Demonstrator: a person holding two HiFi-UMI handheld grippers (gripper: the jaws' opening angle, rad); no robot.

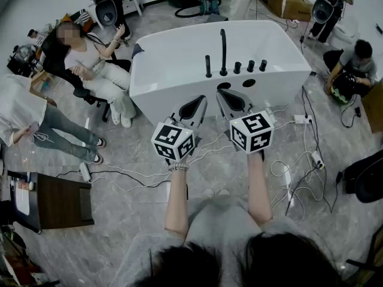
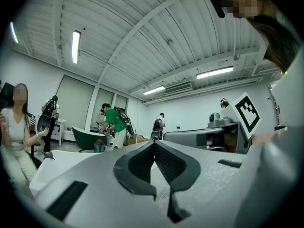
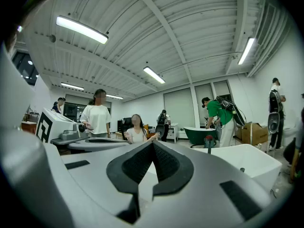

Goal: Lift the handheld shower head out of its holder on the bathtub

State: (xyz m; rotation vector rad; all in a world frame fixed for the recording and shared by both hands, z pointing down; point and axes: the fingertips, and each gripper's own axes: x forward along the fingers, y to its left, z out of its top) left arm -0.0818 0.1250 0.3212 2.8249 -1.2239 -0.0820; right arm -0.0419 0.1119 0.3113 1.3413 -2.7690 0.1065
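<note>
A white bathtub [image 1: 179,76] stands in the middle of a grey marble-patterned floor [image 1: 143,214], seen from above. Along the tub's near rim runs a row of black fittings. The handheld shower head [image 1: 208,66] is the slim stick at the left end of the row, standing upright on the rim. Just right of it rises a taller spout [image 1: 223,49] with a curved top, and three short knobs [image 1: 251,66] follow further right.

Nearer than the tub, a person holds two grippers side by side, both pointing toward it. The left gripper [image 1: 197,103] has its dark ribbed pads pressed together at the tip, with nothing between them. The right gripper [image 1: 227,97] is likewise pressed together and empty. Both are well apart from the shower head.

White cables [image 1: 299,184] trail over the floor to the right. On the left a person [image 1: 96,70] sits in a chair beside the tub, and on the far right another person [image 1: 350,70] crouches on the floor. The right gripper view shows a dark green tub [image 3: 209,134] far across the room.
</note>
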